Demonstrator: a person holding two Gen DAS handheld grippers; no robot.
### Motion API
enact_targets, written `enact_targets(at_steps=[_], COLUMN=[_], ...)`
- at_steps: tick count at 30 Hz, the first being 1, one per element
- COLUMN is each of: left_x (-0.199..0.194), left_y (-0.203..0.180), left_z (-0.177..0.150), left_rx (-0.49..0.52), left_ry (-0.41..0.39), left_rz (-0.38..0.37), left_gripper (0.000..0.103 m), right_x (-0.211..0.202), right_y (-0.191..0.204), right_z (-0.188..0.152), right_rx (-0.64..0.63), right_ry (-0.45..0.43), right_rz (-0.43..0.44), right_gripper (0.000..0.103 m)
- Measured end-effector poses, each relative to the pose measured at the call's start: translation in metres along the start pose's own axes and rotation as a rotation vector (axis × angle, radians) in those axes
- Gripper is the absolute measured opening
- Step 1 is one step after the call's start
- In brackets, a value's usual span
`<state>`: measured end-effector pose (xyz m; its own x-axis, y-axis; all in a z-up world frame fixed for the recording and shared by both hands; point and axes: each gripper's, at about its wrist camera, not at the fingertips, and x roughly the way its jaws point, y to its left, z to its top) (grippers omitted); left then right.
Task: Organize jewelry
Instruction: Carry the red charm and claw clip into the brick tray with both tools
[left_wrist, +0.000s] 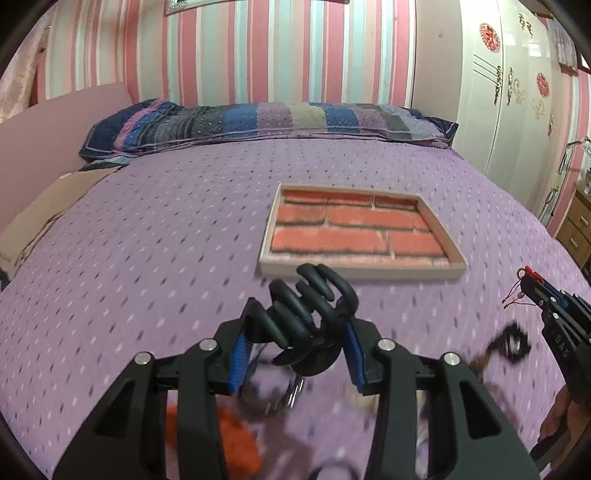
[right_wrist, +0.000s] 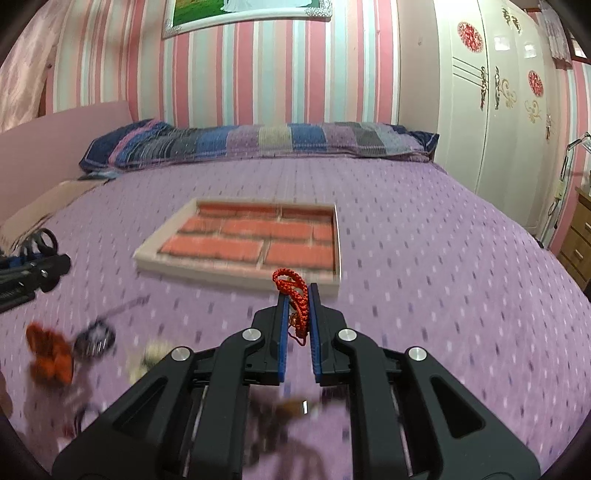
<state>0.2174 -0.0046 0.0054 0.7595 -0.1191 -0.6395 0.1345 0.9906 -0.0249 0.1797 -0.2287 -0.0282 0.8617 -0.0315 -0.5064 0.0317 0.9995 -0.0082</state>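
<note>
Right wrist view: right gripper (right_wrist: 298, 295) clenched on red cord (right_wrist: 293, 291) | tray (right_wrist: 236, 275) just ahead, long axis crosswise | left gripper (left_wrist: 295, 339) grasping black hair claw (left_wrist: 306, 310), also facing tray.

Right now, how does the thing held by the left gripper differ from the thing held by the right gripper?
The left gripper holds a black hair claw clip; the right gripper holds a red braided cord.
The clip is rigid with curved teeth; the cord is soft and looped.
The clip is bulky, so the left jaws stand wide; the cord is thin, so the right jaws stand narrow.
Both are held above the purple bedspread, near the brick-patterned tray.
</note>
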Motion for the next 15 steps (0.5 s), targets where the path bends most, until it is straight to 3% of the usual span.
enact_targets(at_steps=[8,15], left_x=[0.083,0.174], left_y=[-0.019,-0.029], left_z=[0.081,0.137], left_rx=[0.011,0.028], left_ry=[0.059,0.121], left_rz=[-0.021,-0.024], left_gripper=[0.043,0.043], right_x=[0.097,0.194], right_y=[-0.004,-0.008], right_z=[0.071,0.108], right_rx=[0.013,0.007], right_ry=[0.039,0.105], right_rz=[0.003,-0.035], right_gripper=[0.011,0.011])
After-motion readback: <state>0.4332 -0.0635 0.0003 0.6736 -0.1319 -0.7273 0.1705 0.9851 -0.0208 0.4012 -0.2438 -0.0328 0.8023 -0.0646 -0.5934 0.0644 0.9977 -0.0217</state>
